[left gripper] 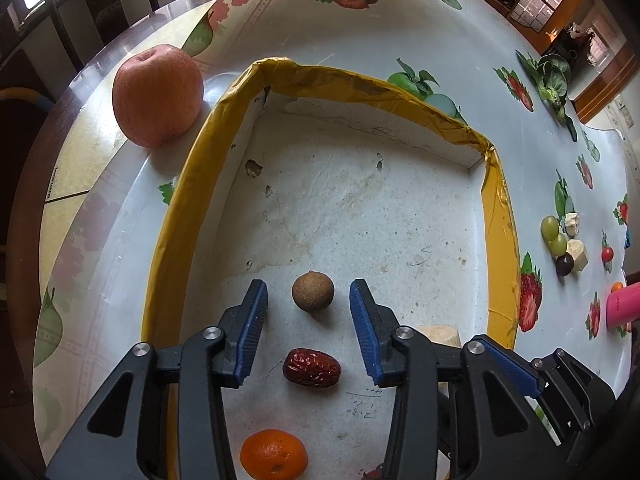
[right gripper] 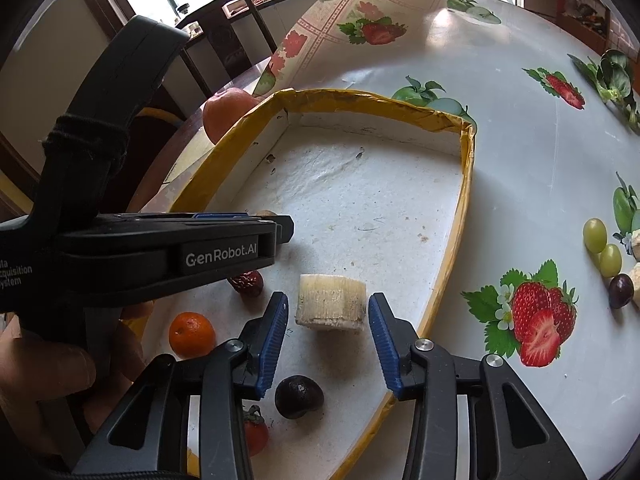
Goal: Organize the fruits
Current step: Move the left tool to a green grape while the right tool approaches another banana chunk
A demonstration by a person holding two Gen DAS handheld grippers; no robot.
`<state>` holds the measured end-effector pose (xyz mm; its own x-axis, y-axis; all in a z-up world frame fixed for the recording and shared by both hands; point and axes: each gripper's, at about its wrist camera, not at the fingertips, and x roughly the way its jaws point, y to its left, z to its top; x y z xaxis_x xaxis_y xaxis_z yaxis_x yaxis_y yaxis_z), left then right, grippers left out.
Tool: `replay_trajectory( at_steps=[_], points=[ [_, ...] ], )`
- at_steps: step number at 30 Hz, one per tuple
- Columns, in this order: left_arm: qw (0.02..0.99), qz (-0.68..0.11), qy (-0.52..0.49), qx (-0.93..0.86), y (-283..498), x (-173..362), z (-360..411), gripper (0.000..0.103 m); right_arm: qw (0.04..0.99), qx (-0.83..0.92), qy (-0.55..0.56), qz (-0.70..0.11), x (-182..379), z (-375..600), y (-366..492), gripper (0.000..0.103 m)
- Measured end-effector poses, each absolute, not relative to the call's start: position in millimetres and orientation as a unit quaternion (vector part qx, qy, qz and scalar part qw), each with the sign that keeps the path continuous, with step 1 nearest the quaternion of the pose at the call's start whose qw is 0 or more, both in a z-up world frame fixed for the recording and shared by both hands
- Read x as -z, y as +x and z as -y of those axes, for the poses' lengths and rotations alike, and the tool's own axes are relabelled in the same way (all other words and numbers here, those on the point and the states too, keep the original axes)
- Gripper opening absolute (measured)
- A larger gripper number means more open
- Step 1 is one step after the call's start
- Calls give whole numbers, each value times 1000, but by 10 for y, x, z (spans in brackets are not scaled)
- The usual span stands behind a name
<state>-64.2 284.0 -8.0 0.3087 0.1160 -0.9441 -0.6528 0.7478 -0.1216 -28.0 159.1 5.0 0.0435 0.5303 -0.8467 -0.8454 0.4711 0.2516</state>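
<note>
A shallow white tray with a yellow taped rim (left gripper: 188, 184) (right gripper: 460, 208) lies on the table. Inside it lie a brown round fruit (left gripper: 312, 291), a red date (left gripper: 312, 367) (right gripper: 248, 282), a small orange (left gripper: 273, 456) (right gripper: 191, 335), a banana piece (right gripper: 331, 303), a dark grape (right gripper: 298, 396) and a cherry tomato (right gripper: 255, 432). My left gripper (left gripper: 308, 300) is open, its fingertips either side of the brown fruit. My right gripper (right gripper: 328, 312) is open around the banana piece. The left gripper's body (right gripper: 160, 248) shows in the right wrist view.
A large apple (left gripper: 157, 96) (right gripper: 226, 114) stands outside the tray's far left corner. On the fruit-print tablecloth to the right lie green grapes (left gripper: 554, 234) (right gripper: 600, 244), a dark grape (right gripper: 621, 290), banana pieces (left gripper: 578, 254), a cherry tomato (left gripper: 607, 254), leafy greens (left gripper: 554, 76) and a pink object (left gripper: 622, 306).
</note>
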Motion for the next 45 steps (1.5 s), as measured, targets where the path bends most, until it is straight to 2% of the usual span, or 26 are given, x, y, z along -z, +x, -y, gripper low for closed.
replay_trajectory(
  at_steps=[10,28,45],
  points=[
    [779,-520,-247,-251,-774,-152,-2740,41,728,-484,-145,-464,-392,-1272,-302,48],
    [809,-501,-217,-218,-648,-574,-2092,41,773,-438,-114,-445,-791,-429,-160,48],
    [819,-505,-201,-182,-373,-668,-1601,41,800,-384,-82,-455,-752,346,193,49]
  ],
)
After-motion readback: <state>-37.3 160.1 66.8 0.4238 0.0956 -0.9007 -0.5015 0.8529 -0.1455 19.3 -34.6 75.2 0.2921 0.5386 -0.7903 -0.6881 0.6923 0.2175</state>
